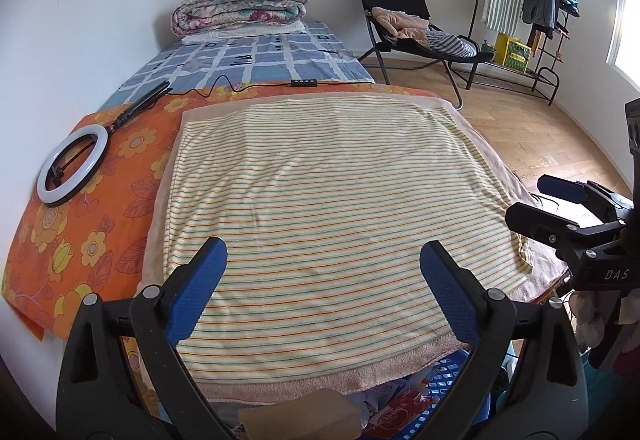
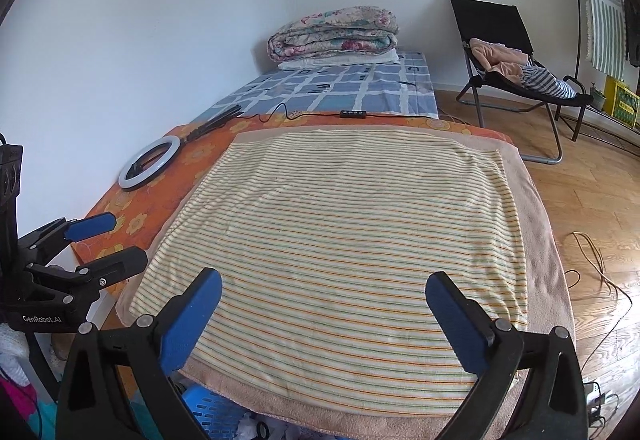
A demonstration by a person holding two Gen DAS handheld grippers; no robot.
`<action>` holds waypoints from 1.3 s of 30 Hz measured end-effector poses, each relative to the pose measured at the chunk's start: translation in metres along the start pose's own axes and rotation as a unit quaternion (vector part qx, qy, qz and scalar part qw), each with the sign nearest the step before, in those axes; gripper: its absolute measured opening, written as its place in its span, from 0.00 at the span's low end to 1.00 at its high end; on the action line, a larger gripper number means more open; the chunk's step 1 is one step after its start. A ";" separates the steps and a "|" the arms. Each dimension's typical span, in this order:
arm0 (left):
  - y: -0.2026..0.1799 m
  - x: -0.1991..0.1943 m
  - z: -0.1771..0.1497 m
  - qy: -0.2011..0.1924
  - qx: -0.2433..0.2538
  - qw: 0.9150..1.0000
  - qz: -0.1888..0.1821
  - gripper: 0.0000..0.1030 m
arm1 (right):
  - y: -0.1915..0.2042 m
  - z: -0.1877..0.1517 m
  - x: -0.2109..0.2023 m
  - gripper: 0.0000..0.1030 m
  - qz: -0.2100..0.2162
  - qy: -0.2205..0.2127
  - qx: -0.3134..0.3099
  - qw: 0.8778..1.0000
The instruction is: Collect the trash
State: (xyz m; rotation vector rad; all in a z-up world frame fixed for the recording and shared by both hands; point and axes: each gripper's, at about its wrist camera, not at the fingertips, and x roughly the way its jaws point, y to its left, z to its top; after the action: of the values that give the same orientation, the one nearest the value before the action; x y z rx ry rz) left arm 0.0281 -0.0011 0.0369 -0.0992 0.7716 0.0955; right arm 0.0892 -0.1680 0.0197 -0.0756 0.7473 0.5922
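Note:
My left gripper (image 1: 324, 246) hangs open over the near part of a striped cloth (image 1: 320, 200) spread on the bed, with nothing between its blue pads. To its right, my right gripper (image 1: 532, 200) is also open and empty. In the right wrist view the right gripper (image 2: 325, 277) stands open above the same striped cloth (image 2: 340, 232), and the left gripper (image 2: 124, 238) shows at the left edge, open. Below the bed's near edge a blue plastic basket (image 1: 440, 370) holds paper and red packaging (image 1: 396, 414); the cloth hides most of it. No loose trash shows on the bed.
A ring light (image 1: 72, 164) with its cable lies on the orange floral sheet (image 1: 80, 224) at the left. Folded quilts (image 1: 240, 6) sit at the bed's far end. A black folding chair (image 1: 400, 20) with clothes and a garment rack (image 1: 532, 0) stand on the wooden floor at right.

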 end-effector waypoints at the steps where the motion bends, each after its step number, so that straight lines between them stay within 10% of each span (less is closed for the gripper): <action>1: 0.000 0.000 0.000 0.001 -0.001 1.000 -0.001 0.96 | -0.001 0.000 0.000 1.00 0.000 0.000 0.000 1.000; 39: -0.003 0.010 -0.007 0.027 0.002 1.000 0.001 0.98 | -0.010 -0.002 0.004 1.00 -0.002 0.013 0.020 1.000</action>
State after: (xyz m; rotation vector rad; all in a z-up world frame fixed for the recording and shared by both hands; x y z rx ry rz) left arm 0.0308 -0.0045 0.0250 -0.0976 0.8261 0.0940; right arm 0.0954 -0.1750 0.0137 -0.0476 0.7837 0.5727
